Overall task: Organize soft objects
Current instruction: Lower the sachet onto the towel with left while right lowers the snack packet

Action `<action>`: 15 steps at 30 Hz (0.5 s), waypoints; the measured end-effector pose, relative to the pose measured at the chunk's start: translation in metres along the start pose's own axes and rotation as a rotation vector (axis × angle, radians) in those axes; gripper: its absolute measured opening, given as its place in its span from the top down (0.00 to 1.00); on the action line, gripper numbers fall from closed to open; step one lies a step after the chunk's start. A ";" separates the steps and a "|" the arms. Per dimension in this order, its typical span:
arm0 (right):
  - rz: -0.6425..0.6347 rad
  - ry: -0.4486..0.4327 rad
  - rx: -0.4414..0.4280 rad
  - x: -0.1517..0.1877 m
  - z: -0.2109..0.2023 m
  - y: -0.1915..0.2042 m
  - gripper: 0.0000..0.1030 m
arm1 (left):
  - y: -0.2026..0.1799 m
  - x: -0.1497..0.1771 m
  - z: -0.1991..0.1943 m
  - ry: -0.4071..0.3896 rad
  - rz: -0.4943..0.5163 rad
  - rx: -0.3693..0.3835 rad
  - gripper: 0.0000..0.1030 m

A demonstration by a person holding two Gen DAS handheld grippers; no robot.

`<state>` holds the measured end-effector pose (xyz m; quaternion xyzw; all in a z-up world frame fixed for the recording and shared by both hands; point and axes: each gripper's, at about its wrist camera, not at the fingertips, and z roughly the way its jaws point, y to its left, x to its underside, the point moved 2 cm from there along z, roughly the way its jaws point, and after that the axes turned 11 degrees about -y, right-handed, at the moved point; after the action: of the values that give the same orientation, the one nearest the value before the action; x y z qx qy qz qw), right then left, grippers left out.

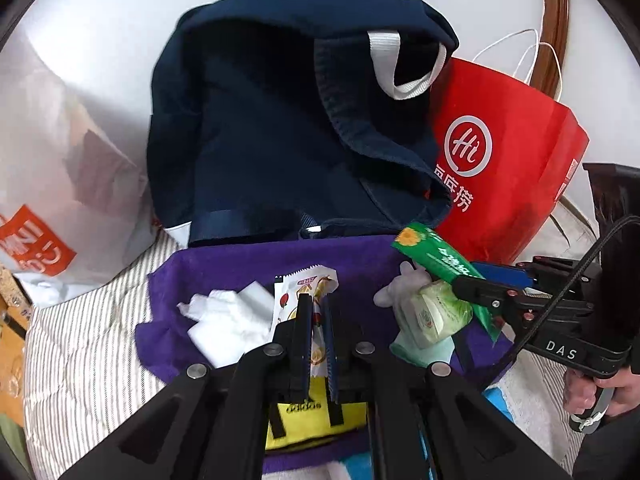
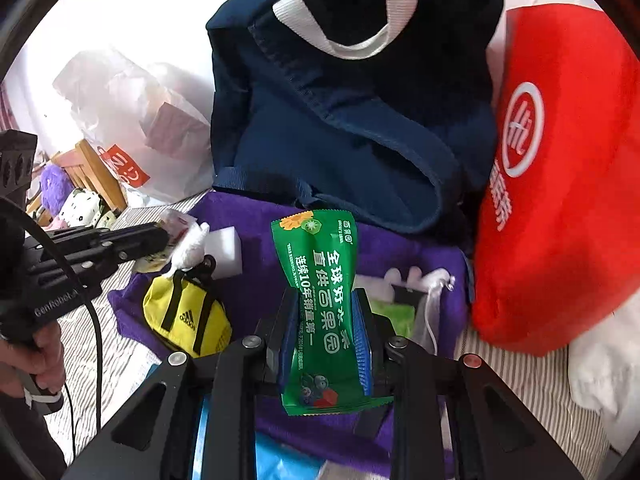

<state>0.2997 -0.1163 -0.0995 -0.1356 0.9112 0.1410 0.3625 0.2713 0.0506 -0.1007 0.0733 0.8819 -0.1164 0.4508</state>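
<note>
The green snack packet (image 2: pixel 320 312) stands nearly upright between the fingers of the right gripper (image 2: pixel 325 332), which are pressed against its two long edges, so the claw is narrowed around the packet and holding it above the purple towel (image 2: pixel 248 216); in the left wrist view the same green snack packet (image 1: pixel 444 264) hangs slanted from the right gripper (image 1: pixel 486 286) over the towel's right part. The left gripper (image 1: pixel 317 336) has its fingers drawn close together on a white fruit-printed sachet (image 1: pixel 308 292), gripping it just above the purple towel (image 1: pixel 224 264). Beside that sachet, to its left, lie crumpled white tissues (image 1: pixel 228 316), and under the left gripper sits a small yellow pouch (image 1: pixel 312 412) with black straps. To the right on the towel a pale green wipes pack (image 1: pixel 438 312) rests on a mint-coloured soft toy (image 1: pixel 424 350). Behind the towel a navy tote bag (image 1: pixel 260 136) with white webbing handles stands open, its mouth facing the grippers. A red paper bag (image 1: pixel 512 160) leans against the tote's right side, and a white plastic bag (image 1: pixel 60 184) with an orange label sits well to the left. Everything rests on a grey-striped sheet (image 1: pixel 84 352).
</note>
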 end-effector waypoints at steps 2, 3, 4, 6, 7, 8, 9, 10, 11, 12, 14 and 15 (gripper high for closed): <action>-0.005 0.000 0.000 -0.002 0.006 -0.001 0.75 | 0.000 -0.002 0.006 -0.005 0.008 0.004 0.94; -0.007 0.004 -0.002 -0.003 0.009 -0.001 0.75 | 0.000 -0.003 0.009 -0.005 0.010 0.008 0.93; -0.008 0.007 -0.004 -0.003 0.010 -0.002 0.75 | 0.000 -0.004 0.013 -0.009 0.013 0.014 0.93; -0.007 0.008 -0.006 -0.003 0.012 -0.004 0.75 | 0.000 -0.005 0.019 -0.010 0.016 0.025 0.93; -0.008 0.008 -0.009 -0.004 0.013 -0.005 0.75 | 0.000 -0.006 0.023 -0.013 0.016 0.035 0.93; -0.009 0.006 -0.013 -0.005 0.014 -0.006 0.75 | -0.001 -0.006 0.025 -0.015 0.017 0.042 0.93; -0.009 0.006 -0.012 -0.005 0.015 -0.007 0.75 | -0.003 -0.006 0.028 -0.017 0.026 0.047 0.93; -0.006 0.007 -0.016 -0.005 0.017 -0.009 0.75 | -0.004 -0.005 0.030 -0.019 0.030 0.049 0.93; 0.000 0.007 -0.024 -0.005 0.018 -0.011 0.75 | -0.004 -0.005 0.032 -0.020 0.029 0.051 0.93; 0.009 0.009 -0.029 -0.004 0.018 -0.013 0.75 | -0.005 -0.005 0.034 -0.021 0.032 0.059 0.93; 0.017 0.013 -0.029 -0.002 0.020 -0.017 0.75 | -0.007 -0.004 0.036 -0.022 0.040 0.064 0.93; 0.018 0.013 -0.037 -0.002 0.021 -0.018 0.75 | -0.007 -0.002 0.037 -0.020 0.040 0.066 0.93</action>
<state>0.3202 -0.1256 -0.1158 -0.1347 0.9120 0.1602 0.3528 0.2993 0.0337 -0.1186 0.1046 0.8714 -0.1369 0.4594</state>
